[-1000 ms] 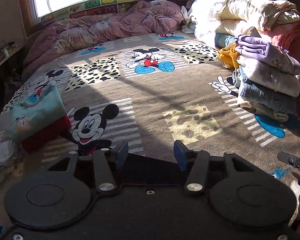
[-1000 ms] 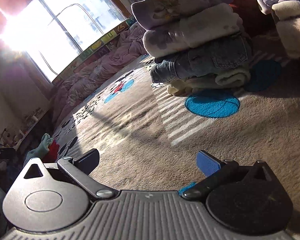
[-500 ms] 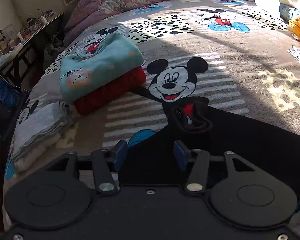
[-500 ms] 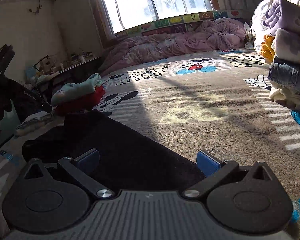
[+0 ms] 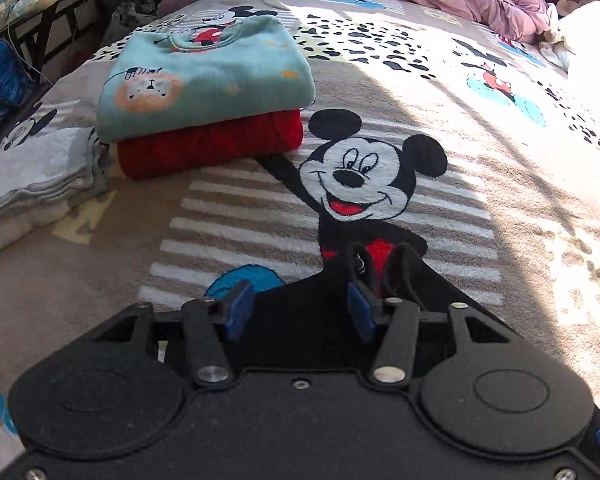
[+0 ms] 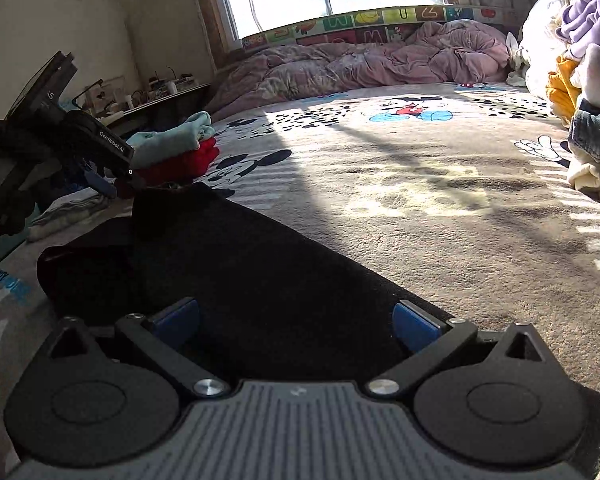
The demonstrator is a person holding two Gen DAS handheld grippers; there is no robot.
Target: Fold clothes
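Observation:
A black garment (image 5: 300, 320) lies flat on the Mickey Mouse blanket (image 5: 480, 168), its narrow end with strap loops (image 5: 384, 264) pointing away from me. My left gripper (image 5: 300, 312) hovers low over that end, blue pads apart with only flat cloth beneath them. The right gripper (image 6: 296, 320) stands wide open over the garment's (image 6: 260, 280) other end, touching nothing. In the right wrist view the left gripper (image 6: 108, 180) shows at the far end of the cloth, held by a dark-sleeved hand (image 6: 4, 208).
A folded teal sweater (image 5: 204, 76) rests on a folded red one (image 5: 208, 144) beyond the garment, with a grey-white folded piece (image 5: 32, 176) to their left. A tall pile of clothes (image 6: 588, 92) stands at the right; a pink duvet (image 6: 380, 64) lies under the window.
Both views swung away from the clothes pile toward the black garment, which now lies under both grippers. The left gripper dropped lower and closer to the garment's strap end. Jaw gaps look unchanged.

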